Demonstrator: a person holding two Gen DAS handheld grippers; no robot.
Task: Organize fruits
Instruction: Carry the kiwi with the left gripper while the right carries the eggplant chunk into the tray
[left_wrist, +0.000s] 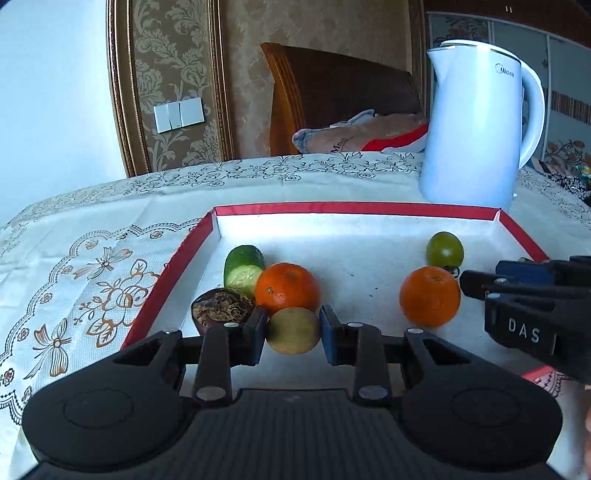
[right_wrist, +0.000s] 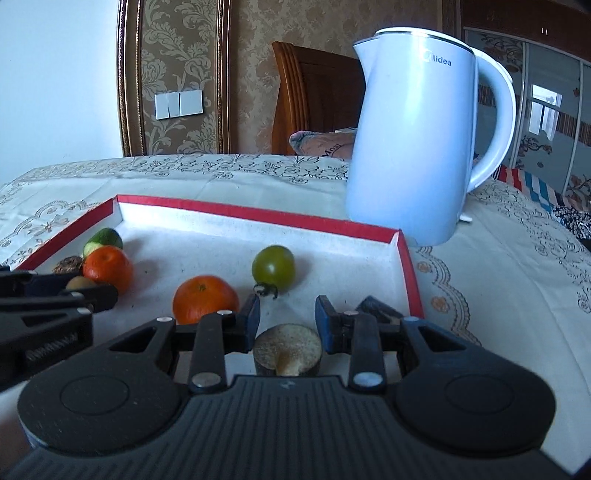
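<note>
A red-rimmed white tray holds the fruit. My left gripper has its pads on both sides of a yellow-green kiwi, low over the tray. Beside it lie an orange, a cut cucumber piece and a dark dried fruit half. A second orange and a green tomato lie to the right. My right gripper stands around a cut brownish fruit piece; its pads sit just off the piece's sides.
A white Midea kettle stands behind the tray's far right corner on the floral tablecloth. A wooden chair and cushion are beyond the table. The right gripper's fingers reach in next to the second orange.
</note>
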